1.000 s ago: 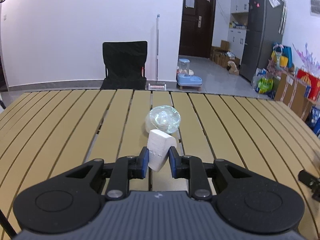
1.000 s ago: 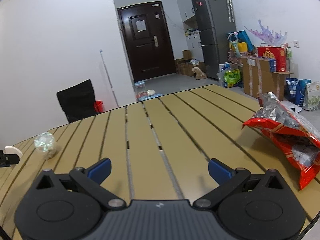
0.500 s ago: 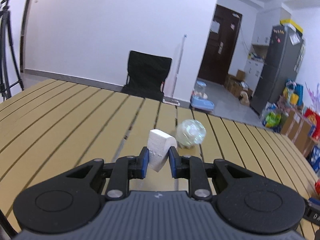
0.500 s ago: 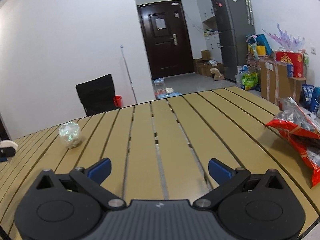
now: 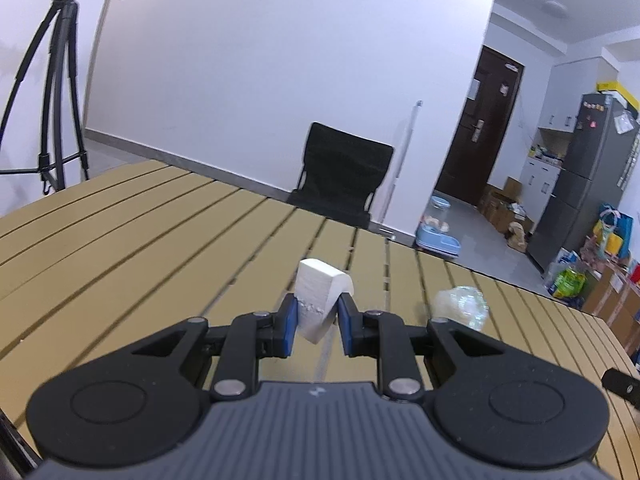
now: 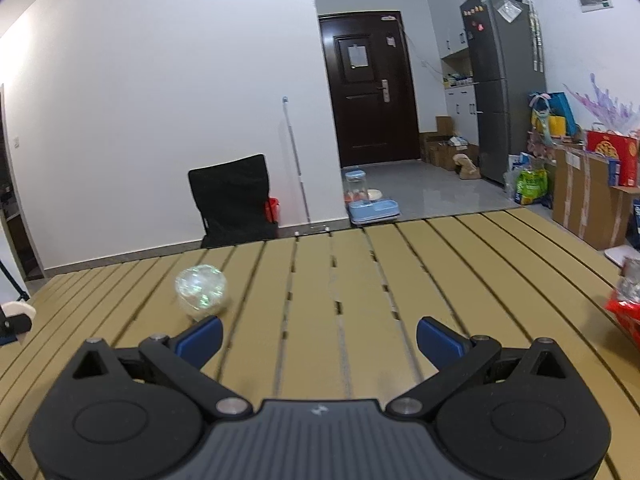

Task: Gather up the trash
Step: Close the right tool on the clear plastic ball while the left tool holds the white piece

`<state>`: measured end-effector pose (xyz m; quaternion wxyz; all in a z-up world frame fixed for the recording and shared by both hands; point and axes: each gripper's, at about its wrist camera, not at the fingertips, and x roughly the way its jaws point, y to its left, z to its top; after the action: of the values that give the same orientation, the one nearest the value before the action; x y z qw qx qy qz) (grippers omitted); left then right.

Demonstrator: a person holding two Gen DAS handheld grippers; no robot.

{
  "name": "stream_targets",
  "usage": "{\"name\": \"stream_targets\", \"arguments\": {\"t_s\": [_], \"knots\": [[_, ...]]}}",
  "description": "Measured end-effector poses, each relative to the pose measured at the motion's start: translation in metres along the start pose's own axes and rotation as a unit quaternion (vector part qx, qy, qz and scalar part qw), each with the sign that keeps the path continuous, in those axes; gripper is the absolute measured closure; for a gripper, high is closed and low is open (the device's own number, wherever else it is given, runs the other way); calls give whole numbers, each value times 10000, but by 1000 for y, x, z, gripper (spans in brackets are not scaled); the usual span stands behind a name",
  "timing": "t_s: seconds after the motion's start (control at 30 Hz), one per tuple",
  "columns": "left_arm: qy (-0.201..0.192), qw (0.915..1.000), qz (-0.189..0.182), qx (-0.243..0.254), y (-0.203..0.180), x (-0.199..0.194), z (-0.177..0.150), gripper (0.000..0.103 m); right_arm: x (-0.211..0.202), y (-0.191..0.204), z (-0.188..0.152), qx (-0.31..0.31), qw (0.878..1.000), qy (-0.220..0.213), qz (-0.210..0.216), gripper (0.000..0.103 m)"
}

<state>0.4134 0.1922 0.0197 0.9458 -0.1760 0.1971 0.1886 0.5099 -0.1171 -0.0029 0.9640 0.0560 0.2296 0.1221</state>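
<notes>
Since a second ago your left gripper [image 5: 318, 314], clamped on the white wad [image 5: 320, 300], has swung left, so the plastic ball [image 5: 460, 307] now sits just right of it and ahead-left of your right gripper [image 6: 318, 338], whose jaws stand wide and empty. Watch the wad, pinched only at its lower end: a fast swing could slip it. No bin shows; the red bag [image 6: 626, 314], far right, has contents you cannot make out.

Both wrist views low over slatted table [image 5: 120, 248], facing wall; share chair [image 6: 234, 200].
</notes>
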Motion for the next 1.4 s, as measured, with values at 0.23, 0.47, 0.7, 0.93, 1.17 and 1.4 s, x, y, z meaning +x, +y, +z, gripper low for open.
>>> {"name": "stream_targets", "arguments": {"t_s": [0.23,0.47,0.7,0.93,1.17,1.4], "knots": [[-120,9995,290,-55,16,7,4,82,30,29,19,-125,9998,132,97,0],[-104,9988,450,-133,24,17,5,82,74,58,38,-247,9990,335,170,0],[-121,9972,662,-335,47,27,12,82,125,98,39,-607,9957,633,311,0],[-93,9957,811,-436,63,36,11,82,170,123,32,-708,9929,915,260,1],[-6,9956,844,-412,64,45,8,82,202,129,31,-655,9900,1232,217,17],[18,9964,768,-349,59,45,8,82,205,119,27,-321,9890,1354,498,58]]}}
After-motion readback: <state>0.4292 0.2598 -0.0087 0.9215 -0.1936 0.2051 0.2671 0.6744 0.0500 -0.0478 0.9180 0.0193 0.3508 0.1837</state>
